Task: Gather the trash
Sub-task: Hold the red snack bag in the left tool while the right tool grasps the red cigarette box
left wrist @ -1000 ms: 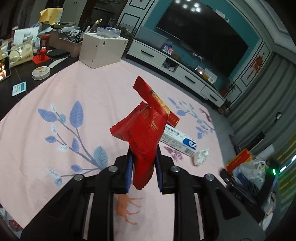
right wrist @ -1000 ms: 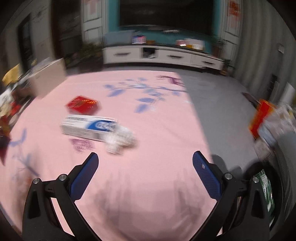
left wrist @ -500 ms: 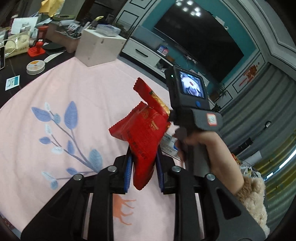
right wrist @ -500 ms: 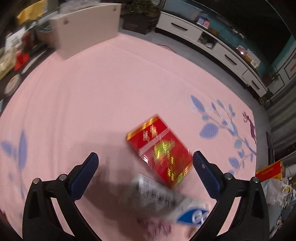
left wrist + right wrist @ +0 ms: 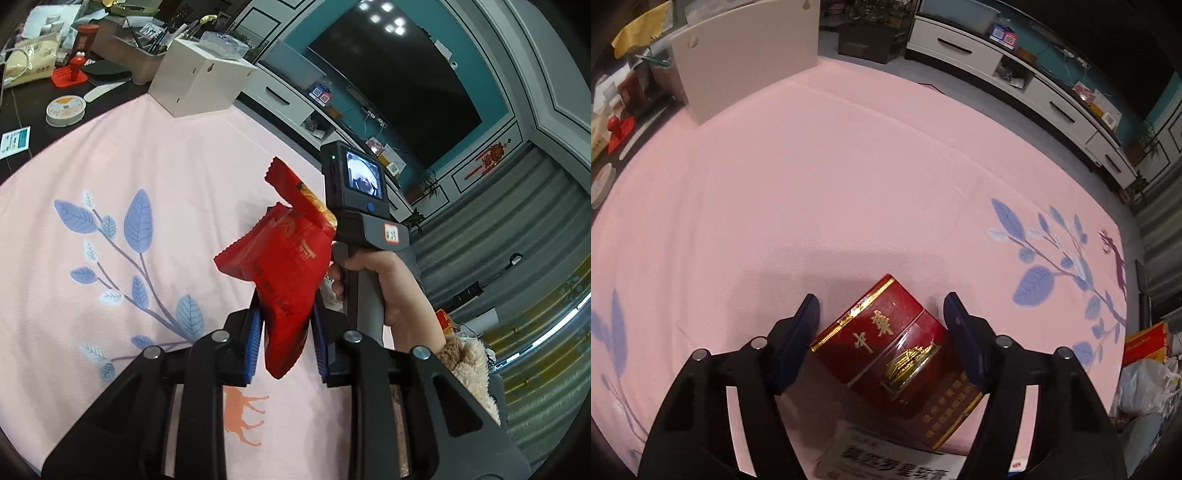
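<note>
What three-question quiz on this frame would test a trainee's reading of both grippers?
1. True or false: the left gripper is shut on a red wrapper.
2. What lies between the right gripper's closing jaws? A) white carton B) red box C) tape roll
3. On what does the red box rest?

Key
1. True.
2. B; the pads are not yet pressing on it.
3. On the pink cloth, partly over a white carton.
</note>
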### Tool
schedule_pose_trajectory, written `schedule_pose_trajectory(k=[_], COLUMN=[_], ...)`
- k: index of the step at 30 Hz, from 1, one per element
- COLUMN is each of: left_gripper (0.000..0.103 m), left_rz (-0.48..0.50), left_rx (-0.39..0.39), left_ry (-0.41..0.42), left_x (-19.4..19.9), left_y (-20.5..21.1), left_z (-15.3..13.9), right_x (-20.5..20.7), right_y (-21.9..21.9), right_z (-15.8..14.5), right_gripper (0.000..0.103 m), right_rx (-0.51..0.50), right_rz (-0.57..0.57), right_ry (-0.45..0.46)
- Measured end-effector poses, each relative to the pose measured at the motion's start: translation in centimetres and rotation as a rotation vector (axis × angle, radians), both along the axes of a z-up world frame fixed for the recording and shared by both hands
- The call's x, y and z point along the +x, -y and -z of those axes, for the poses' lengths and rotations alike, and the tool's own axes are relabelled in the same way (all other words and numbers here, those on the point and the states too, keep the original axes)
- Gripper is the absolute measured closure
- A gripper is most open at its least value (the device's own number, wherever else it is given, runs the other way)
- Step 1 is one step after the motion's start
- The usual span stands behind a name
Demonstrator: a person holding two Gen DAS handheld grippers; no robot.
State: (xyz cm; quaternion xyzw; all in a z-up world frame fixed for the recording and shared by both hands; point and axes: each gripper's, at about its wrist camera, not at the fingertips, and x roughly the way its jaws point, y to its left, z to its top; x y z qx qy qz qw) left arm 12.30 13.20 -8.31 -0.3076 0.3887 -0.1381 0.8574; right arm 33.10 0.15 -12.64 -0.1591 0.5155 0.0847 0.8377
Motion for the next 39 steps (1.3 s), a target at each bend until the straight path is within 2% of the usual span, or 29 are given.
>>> schedule_pose_trajectory(k=[3, 6, 9, 10, 11, 13, 14, 15, 16, 26, 29, 31, 36, 39], left_gripper=[0.079, 0.079, 0.079, 0.079, 0.079, 0.079, 0.079, 0.079, 0.079, 0.079, 0.079, 0.078, 0.078, 0.077], left_rz=[0.030, 0.022, 0.041, 0.045, 0.047, 0.048, 0.048, 0.049, 0.051, 0.041, 0.021, -0.001, -0.107, -0.147], left_rx=[-0.041, 0.011, 0.024, 0.027, 0.036, 0.057, 0.067, 0.075, 0.086, 0.133, 0.135, 0.136, 0.133, 0.116], left_ry=[-0.011, -0.010, -0.016, -0.017, -0.019, -0.021, -0.021, -0.021, -0.025, -0.029, -0.031, -0.027, -0.009, -0.009], left_x=[0.2, 0.4, 0.6, 0.5, 0.5, 0.7, 0.7, 0.7, 0.8, 0.5, 0.3, 0.2, -0.5, -0.9], left_y=[0.4, 1.5, 2.4, 2.6, 2.8, 3.2, 3.4, 3.6, 3.9, 4.9, 4.0, 3.1, -0.4, -2.2], left_z=[0.1, 0.0, 0.1, 0.2, 0.2, 0.3, 0.3, 0.4, 0.5, 0.8, 0.7, 0.5, -0.2, -0.4], right_x=[-2.0, -3.8, -6.0, -6.6, -7.8, -10.0, -10.9, -11.9, -12.3, -15.4, -15.2, -14.9, -13.0, -11.4], right_y=[0.1, 1.8, 4.1, 5.1, 6.3, 8.7, 9.4, 10.0, 10.6, 14.2, 13.9, 13.3, 11.2, 10.0], right_z=[-0.6, -1.8, -4.3, -5.1, -6.4, -8.8, -9.4, -9.7, -9.7, -8.4, -8.4, -8.6, -8.2, -6.5], right_gripper=[0.047, 0.047, 0.047, 0.060, 0.067, 0.071, 0.073, 0.081, 0.099, 0.101, 0.087, 0.050, 0.027, 0.019], right_rx=[-0.028, 0.044, 0.130, 0.167, 0.228, 0.343, 0.369, 0.384, 0.386, 0.442, 0.456, 0.478, 0.486, 0.455], right_rz=[-0.017, 0.014, 0.062, 0.071, 0.076, 0.089, 0.085, 0.082, 0.088, 0.142, 0.162, 0.174, 0.223, 0.314], right_ry=[0.024, 0.031, 0.067, 0.080, 0.091, 0.106, 0.120, 0.134, 0.135, 0.091, 0.065, 0.066, 0.046, 0.013])
